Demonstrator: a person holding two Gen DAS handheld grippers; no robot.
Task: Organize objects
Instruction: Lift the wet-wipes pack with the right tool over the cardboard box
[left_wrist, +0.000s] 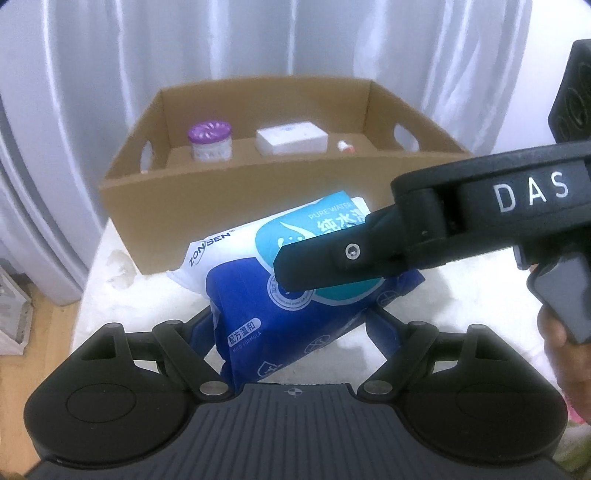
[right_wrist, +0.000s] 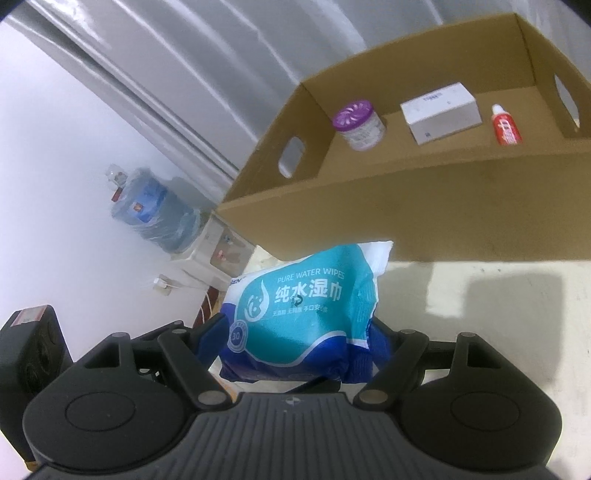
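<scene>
A blue and teal pack of wet wipes (left_wrist: 258, 310) (right_wrist: 295, 314) hangs tilted just above the white table (left_wrist: 461, 291), in front of an open cardboard box (left_wrist: 240, 188) (right_wrist: 406, 206). My left gripper (left_wrist: 295, 321) is shut on its dark blue lower end, one finger on each side. My right gripper (right_wrist: 295, 332) grips the same pack across its width. In the left wrist view the right gripper (left_wrist: 317, 266) comes in from the right, its upper finger lying on the pack's teal face. Inside the box stand a purple-lidded jar (left_wrist: 209, 142) (right_wrist: 360, 125), a white carton (left_wrist: 291, 140) (right_wrist: 439, 112) and a small red bottle (left_wrist: 345, 146) (right_wrist: 506, 129).
The box has cut-out handles in its side walls and stands at the table's far edge against a grey curtain (left_wrist: 110, 74). A water dispenser with a blue bottle (right_wrist: 151, 206) stands on the floor to the left. A hand (left_wrist: 557, 343) holds the right gripper's handle.
</scene>
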